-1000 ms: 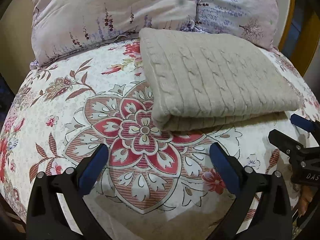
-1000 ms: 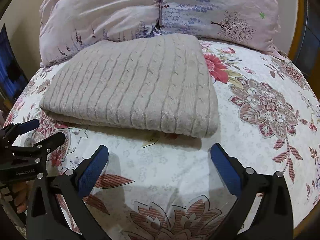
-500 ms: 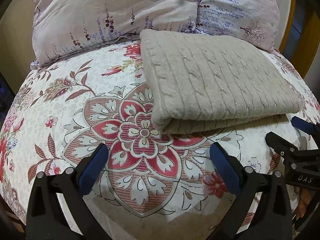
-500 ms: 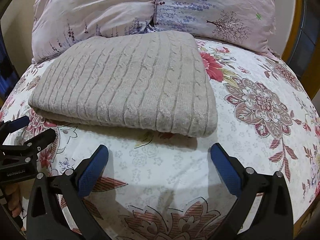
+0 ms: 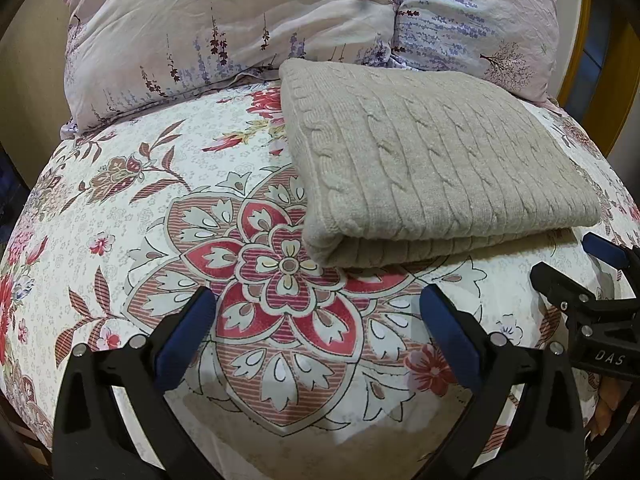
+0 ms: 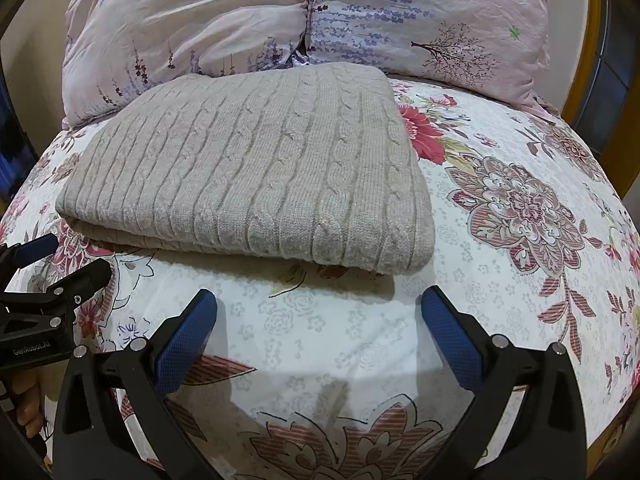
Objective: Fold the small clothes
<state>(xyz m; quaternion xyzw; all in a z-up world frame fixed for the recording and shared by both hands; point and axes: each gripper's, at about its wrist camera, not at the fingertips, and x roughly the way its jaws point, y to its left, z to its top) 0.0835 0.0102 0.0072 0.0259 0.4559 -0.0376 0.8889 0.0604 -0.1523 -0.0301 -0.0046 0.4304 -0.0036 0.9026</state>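
A beige cable-knit sweater lies folded into a thick rectangle on the floral bedsheet; it also shows in the right wrist view. My left gripper is open and empty, hovering over the sheet just in front of the sweater's left front corner. My right gripper is open and empty, in front of the sweater's right front corner. Each gripper shows at the edge of the other's view: the right one and the left one, both with jaws apart.
Two lilac floral pillows lean at the head of the bed right behind the sweater. A yellow wooden frame stands at the far right. The floral sheet stretches right of the sweater.
Both grippers drew back slightly from the folded sweater and stayed open. The sweater has not moved.
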